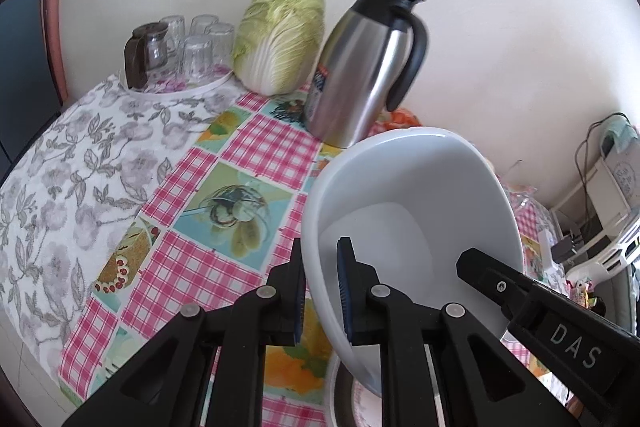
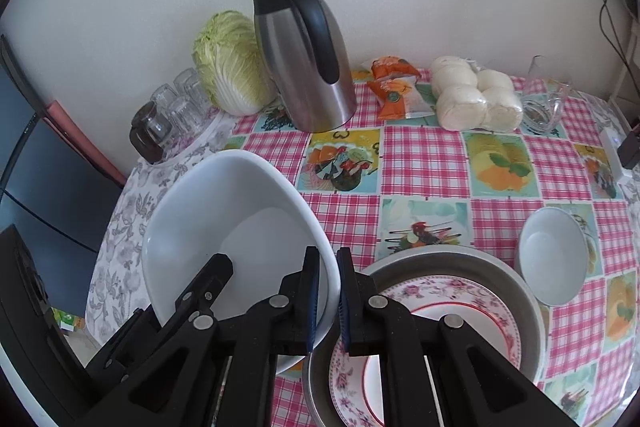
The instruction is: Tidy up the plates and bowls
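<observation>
A large white bowl (image 1: 412, 195) (image 2: 232, 227) hangs tilted above the table, held by both grippers. My left gripper (image 1: 322, 291) is shut on its left rim, one pad inside and one outside. My right gripper (image 2: 329, 301) is shut on the opposite rim; its black body also shows in the left wrist view. Below the bowl a grey metal basin (image 2: 516, 291) holds a floral plate (image 2: 452, 307) with a red ring. To the right of the basin a small white bowl (image 2: 554, 255) rests on the checked tablecloth (image 2: 424, 163).
A steel thermos jug (image 1: 360, 67) (image 2: 304, 67) and a cabbage (image 1: 280, 39) (image 2: 230, 63) stand by the wall. Upturned glasses on a round tray (image 1: 188, 47) are at the back left. Bagged buns (image 2: 476, 95), orange packets (image 2: 394, 87) and a clear jug (image 2: 544, 107) sit at the back right.
</observation>
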`<state>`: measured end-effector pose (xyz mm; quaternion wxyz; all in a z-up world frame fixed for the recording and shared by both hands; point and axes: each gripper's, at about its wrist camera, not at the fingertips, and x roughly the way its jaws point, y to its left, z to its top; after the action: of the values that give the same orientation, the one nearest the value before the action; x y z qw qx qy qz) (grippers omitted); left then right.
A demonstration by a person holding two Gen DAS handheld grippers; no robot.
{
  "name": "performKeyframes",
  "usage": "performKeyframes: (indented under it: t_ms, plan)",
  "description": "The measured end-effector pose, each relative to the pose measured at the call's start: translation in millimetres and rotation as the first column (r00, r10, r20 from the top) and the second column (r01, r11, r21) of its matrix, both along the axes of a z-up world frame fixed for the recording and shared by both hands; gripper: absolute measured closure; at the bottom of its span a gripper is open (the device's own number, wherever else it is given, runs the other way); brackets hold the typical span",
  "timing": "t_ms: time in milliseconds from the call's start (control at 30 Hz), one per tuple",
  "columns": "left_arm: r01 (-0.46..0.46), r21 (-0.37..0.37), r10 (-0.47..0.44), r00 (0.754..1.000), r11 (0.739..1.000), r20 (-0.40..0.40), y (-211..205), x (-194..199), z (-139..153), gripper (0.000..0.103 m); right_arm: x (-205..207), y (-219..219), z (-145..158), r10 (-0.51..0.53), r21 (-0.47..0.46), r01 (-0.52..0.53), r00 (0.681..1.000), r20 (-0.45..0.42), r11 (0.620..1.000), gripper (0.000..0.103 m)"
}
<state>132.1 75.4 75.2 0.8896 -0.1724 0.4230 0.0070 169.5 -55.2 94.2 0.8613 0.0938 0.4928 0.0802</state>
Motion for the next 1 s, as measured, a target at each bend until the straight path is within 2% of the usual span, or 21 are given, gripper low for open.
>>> performKeyframes:
  t_ms: [367, 700, 1000]
  plan:
    - [0.105, 0.034, -0.107, 0.992, 0.994, 0.073, -38, -38, 25, 0.088, -48, -51, 23, -0.086, 0.038, 0.083, 0.994, 0.074, 0.996, 0.093]
    - [0.182, 0.149, -0.193, 0.98, 0.972, 0.058, -81, -59, 22, 0.088, -86, -94, 2, -0.191, 0.132, 0.181, 0.979, 0.07, 0.975, 0.093]
    - [0.229, 0.202, -0.239, 0.971, 0.952, 0.028, -102, -63, 16, 0.088, -101, -112, -14, -0.219, 0.173, 0.202, 0.972, 0.08, 0.964, 0.093]
